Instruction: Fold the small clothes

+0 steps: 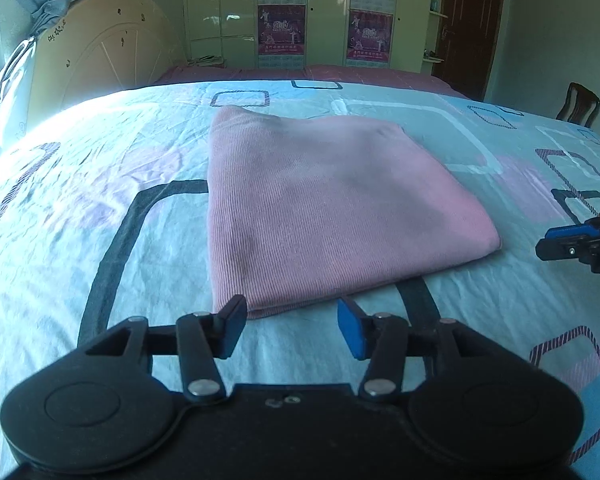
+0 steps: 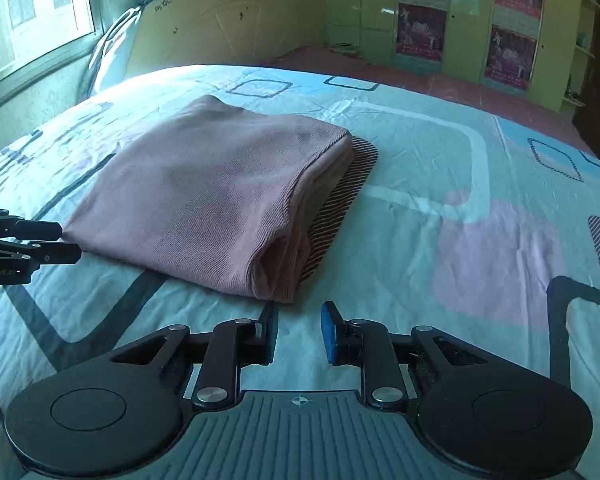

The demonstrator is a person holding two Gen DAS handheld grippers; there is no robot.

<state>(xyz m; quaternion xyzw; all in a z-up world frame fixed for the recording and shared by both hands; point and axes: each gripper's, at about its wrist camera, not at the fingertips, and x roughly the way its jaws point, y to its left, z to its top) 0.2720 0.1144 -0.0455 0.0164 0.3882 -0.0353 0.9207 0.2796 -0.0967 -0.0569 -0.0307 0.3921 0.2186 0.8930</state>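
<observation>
Bedsheet [image 1: 80, 184], pale blue with printed squares: fills both views.

Pink garment [image 1: 320, 208], ribbed knit: centre of the left wrist view, upper left of centre in the right wrist view; lies flat in a folded rectangle, a striped layer [image 2: 340, 200] showing under its right edge. Step judged: fold made, grippers clear of the cloth. Next move calls for a further fold or a press-down, starting from the near edge.

Left gripper [image 1: 292, 328]: bottom centre, jaws parted, nothing between, just short of the garment's near edge.

Right gripper [image 2: 298, 330]: bottom centre, jaws narrowly parted, empty, just beside the near corner.
</observation>
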